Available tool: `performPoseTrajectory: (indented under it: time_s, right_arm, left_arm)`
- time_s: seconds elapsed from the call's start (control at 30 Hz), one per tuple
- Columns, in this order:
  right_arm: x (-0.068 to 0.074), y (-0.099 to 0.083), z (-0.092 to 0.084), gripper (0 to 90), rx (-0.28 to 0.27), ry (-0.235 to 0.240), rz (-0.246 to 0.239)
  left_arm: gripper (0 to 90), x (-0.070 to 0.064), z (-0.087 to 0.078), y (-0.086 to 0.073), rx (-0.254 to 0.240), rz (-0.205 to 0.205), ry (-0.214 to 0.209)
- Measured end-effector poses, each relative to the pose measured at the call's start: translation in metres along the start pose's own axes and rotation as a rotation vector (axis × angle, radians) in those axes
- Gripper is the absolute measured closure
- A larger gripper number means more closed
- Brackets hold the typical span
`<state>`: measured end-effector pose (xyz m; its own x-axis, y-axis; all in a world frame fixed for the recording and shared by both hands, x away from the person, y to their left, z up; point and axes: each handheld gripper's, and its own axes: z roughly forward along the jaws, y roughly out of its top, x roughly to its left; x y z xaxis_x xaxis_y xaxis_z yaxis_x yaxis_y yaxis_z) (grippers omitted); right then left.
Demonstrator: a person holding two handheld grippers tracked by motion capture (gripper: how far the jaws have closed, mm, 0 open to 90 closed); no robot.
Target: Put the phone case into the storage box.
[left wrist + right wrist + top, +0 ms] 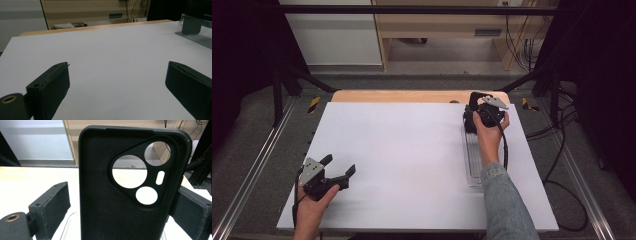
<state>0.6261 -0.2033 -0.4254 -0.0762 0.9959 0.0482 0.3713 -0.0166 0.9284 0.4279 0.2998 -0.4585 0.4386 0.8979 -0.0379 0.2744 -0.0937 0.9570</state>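
Our right gripper [476, 116] is at the far right part of the white surface [412, 160], and between its two jaws stands a black phone case [125, 190]. In the right gripper view the case is upright, its long axis going up, with the camera cut-outs near the top. The right jaw is touching the edge of the case; the left jaw is a little apart from it, so the gripper is not closed on it, and we cannot tell if the case is carried or only framed. Just under this gripper lies a clear tray [473, 160], long and narrow, running from the gripper back toward the person's side.

The right forearm, in a denim sleeve [507, 200], reaches straight forward over the tray, the hand on top of the gripper.

Our left gripper [337, 170] rests low at the near left, well apart from the case, jaws wide and holding nothing, pointing to the right and a bit forward. The right hand is clearly the nearer one.
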Motion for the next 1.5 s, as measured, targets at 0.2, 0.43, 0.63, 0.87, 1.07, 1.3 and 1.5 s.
performPoseTrajectory:
  time_s: [0.2,0.43,0.63,0.87,1.07,1.3,1.5]
  right_arm:
    - [0.001,0.0,0.0,5.9,-0.002,-0.004,0.004]
    - [0.001,0.003,-0.003,4.7,-0.014,-0.029,-0.011]
    - [0.001,0.004,-0.005,4.9,-0.018,-0.024,-0.01]
    - [0.003,0.006,-0.007,5.1,-0.028,-0.016,-0.011]
    - [0.002,0.008,-0.011,5.5,-0.041,-0.018,-0.007]
    - [0.002,0.011,-0.014,5.7,-0.052,-0.013,-0.003]
    - [0.001,0.014,-0.02,5.7,-0.05,0.004,0.004]
  left_arm:
    - [5.6,0.001,0.0,0.0,-0.001,-0.001,0.001]
    - [5.7,0.0,0.0,0.0,-0.001,-0.001,0.001]
    - [5.6,0.001,0.0,0.0,-0.001,-0.001,0.002]
    - [5.6,0.0,-0.001,0.0,-0.003,0.0,0.002]
    - [5.6,0.001,-0.001,0.001,-0.007,-0.003,0.004]
    - [5.7,0.001,-0.001,0.001,-0.008,-0.003,0.004]
    - [5.6,0.001,-0.002,0.001,-0.008,-0.003,0.003]
